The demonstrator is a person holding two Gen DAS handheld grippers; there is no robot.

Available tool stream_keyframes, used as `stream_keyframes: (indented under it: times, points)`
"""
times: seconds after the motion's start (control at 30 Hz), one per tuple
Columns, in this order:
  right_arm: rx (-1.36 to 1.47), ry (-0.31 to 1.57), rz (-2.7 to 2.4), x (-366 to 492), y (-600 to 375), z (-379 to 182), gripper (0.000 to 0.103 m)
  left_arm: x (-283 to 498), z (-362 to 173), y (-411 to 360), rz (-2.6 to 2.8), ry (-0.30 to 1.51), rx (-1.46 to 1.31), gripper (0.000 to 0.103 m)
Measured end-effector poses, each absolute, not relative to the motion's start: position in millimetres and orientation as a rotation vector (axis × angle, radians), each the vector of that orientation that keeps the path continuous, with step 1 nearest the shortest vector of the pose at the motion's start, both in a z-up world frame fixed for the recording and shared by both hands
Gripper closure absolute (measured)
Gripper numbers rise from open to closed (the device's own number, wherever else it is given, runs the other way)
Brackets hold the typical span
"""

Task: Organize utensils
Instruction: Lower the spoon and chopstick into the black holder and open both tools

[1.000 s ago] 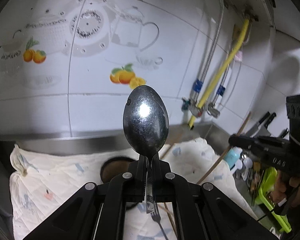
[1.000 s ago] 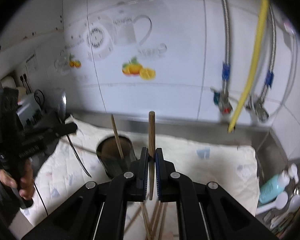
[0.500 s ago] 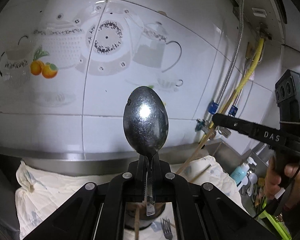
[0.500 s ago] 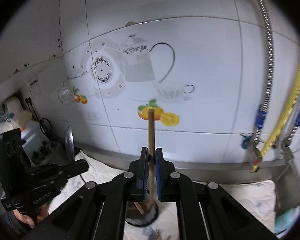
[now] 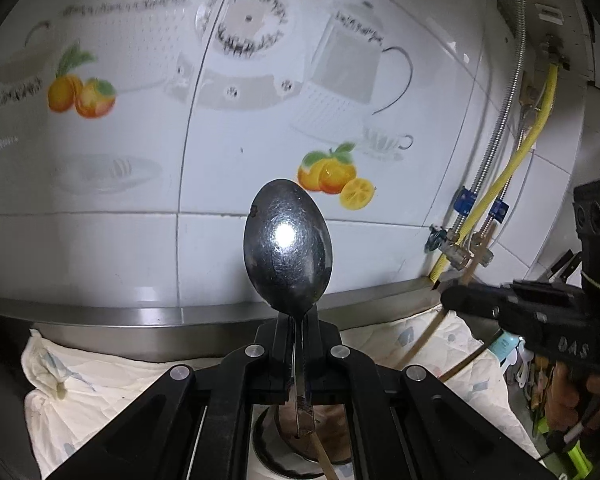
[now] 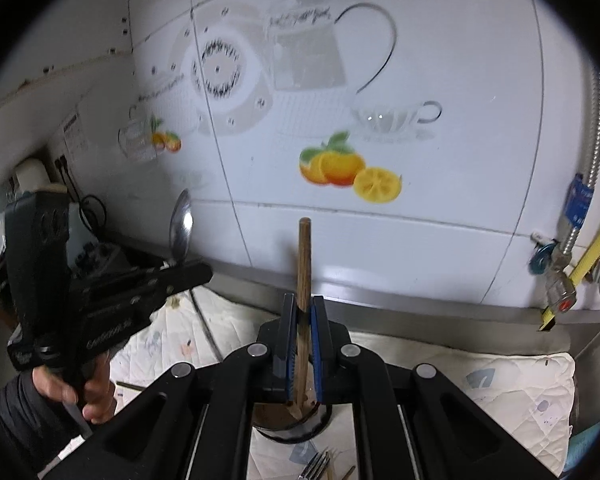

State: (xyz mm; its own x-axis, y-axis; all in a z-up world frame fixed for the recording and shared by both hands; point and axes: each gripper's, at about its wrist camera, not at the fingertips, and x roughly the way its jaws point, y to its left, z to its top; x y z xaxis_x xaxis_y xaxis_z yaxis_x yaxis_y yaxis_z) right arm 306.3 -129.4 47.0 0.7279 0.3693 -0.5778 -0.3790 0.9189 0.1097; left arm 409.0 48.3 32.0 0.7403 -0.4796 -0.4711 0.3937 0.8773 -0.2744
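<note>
My left gripper [image 5: 298, 332] is shut on a metal spoon [image 5: 287, 246], bowl up, held above a round dark holder cup [image 5: 300, 446] on the cloth. A wooden stick [image 5: 324, 458] leans in that cup. My right gripper [image 6: 303, 316] is shut on a wooden chopstick [image 6: 304, 264], upright, with its lower end over the same cup [image 6: 292, 426]. The right gripper shows at the right of the left wrist view [image 5: 452, 300]. The left gripper with the spoon shows at the left of the right wrist view [image 6: 196, 270].
A white quilted cloth [image 6: 512, 376] covers the steel counter below a tiled wall. A fork [image 6: 316, 466] lies on the cloth near the cup. Pipes and a yellow hose [image 5: 512, 168] run down the wall at the right. Bottles and a green rack [image 5: 572, 460] stand far right.
Both grippers have come down and closer over the cup. The chopstick's lower end has dropped toward the cup's mouth. The spoon stays gripped, bowl up.
</note>
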Motion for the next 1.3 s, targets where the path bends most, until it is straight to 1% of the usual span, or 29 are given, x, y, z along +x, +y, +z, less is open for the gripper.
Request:
stream_keyframes:
  times: [0.23,0.57,1.07,1.2,1.27,1.3]
  points:
    - [-0.066,0.661,0.419,302,-120,36,0.094,419,2,38,-0.521,0.603,-0.162,0.1]
    - [-0.083,0.684,0.417,304,-118,32,0.094,421,-28,21,-0.546,0.658,-0.137,0.1]
    - [-0.075,0.68,0.427,301,-127,33,0.094,423,-58,16,-0.514,0.739,-0.137,0.1]
    - [-0.075,0.674,0.425,299,-129,34,0.09,423,-62,15,-0.506,0.75,-0.139,0.1]
    - [-0.075,0.669,0.426,297,-129,36,0.086,423,-63,16,-0.503,0.755,-0.146,0.1]
    - [-0.075,0.662,0.424,295,-130,39,0.083,423,-64,16,-0.502,0.759,-0.151,0.099]
